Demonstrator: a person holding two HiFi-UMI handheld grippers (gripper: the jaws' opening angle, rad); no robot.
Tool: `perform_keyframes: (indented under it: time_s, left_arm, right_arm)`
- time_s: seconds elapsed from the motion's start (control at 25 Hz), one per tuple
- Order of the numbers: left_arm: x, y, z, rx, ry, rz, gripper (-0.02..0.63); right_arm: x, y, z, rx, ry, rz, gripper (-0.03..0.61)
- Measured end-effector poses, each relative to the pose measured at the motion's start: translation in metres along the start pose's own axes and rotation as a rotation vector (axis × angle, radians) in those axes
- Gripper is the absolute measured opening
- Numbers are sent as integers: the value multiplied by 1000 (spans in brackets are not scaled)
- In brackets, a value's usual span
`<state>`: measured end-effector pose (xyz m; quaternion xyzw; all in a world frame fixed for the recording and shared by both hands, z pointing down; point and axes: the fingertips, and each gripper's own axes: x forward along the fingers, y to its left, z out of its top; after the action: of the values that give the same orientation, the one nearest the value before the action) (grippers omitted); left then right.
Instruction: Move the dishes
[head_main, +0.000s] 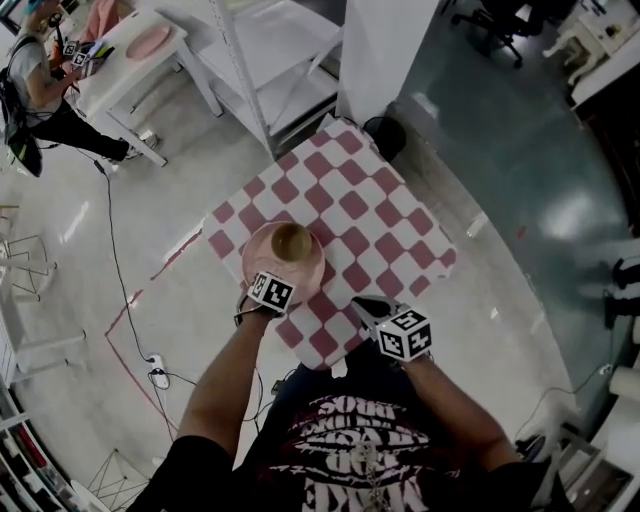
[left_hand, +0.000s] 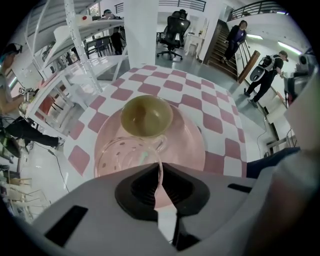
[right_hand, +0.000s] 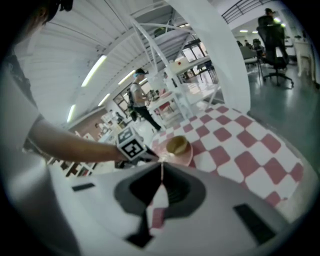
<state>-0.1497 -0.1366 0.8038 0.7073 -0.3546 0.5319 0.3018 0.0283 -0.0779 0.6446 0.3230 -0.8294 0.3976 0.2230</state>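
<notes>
The plate (left_hand: 192, 145), carrying a bowl (left_hand: 146, 116) and a clear glass cup (left_hand: 125, 155), is at the near-left edge of the checked bench (head_main: 370, 215). The left hand-held gripper (left_hand: 160, 182) seems clamped on its near rim. Keep the plate level so nothing slides. The right hand-held gripper (right_hand: 161, 180) is closed and empty nearby.
</notes>
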Motion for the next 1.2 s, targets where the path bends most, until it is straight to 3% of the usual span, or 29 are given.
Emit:
perform_keyframes:
  time_s: [0.2,0.32,0.56,0.8,0.96,1.2]
  left_arm:
    - [-12,-4,5,-39,-27,37,43]
    - [-18,-18,5,-84,-34,18,43]
    - [-35,-53,21,-67,-54,-9,43]
    - [-41,-114,50,19,-70,-50,43]
    - [-27,-159,56,60,-42,-101,43]
    - [-9,-199,62,116,-19,-115,43]
  right_arm:
    - [2,-12,16,-34,32,28,35]
    - [-3,-14,21,-52,26,57,35]
    - [-7,-19,23,-68,26,98,35]
    - [-24,-42,37,-62,-18,101,35]
    - [-36,-60,40,-48,-31,100,35]
    - [-51,-83,34,-46,-21,98,35]
